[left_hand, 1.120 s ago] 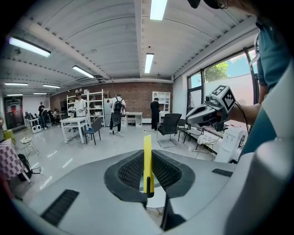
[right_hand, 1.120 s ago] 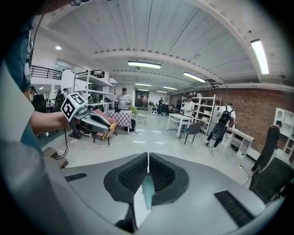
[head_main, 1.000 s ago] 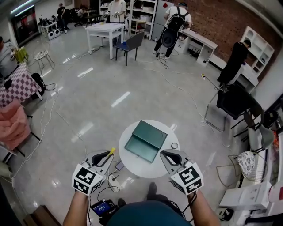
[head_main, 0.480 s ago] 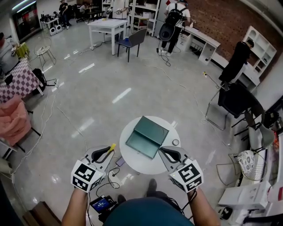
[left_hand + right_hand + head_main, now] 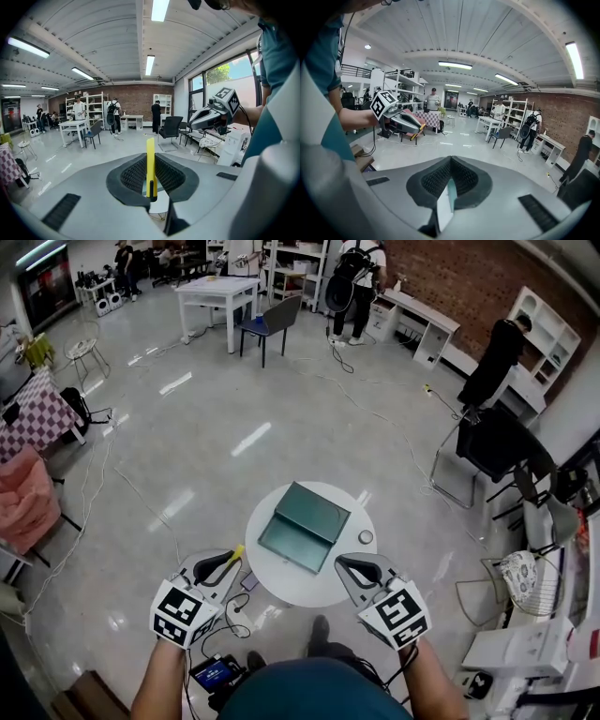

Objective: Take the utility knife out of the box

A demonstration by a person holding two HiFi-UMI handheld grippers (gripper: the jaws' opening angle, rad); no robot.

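Barely any change since before: left gripper [image 5: 230, 562] clamps the yellow knife [image 5: 150, 168] (out of the box [image 5: 305, 526]) just off the table [image 5: 291, 589] edge. The right gripper [image 5: 343, 562] is closed and empty, with open floor [image 5: 187, 446] around.

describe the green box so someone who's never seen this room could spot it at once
Straight in front of the person, on the shiny grey floor, stands a small round white table. On it lies the flat dark green rectangular box, spread open in two halves. Its only tabletop neighbour is a tiny round grey object, so colour and size single it out.
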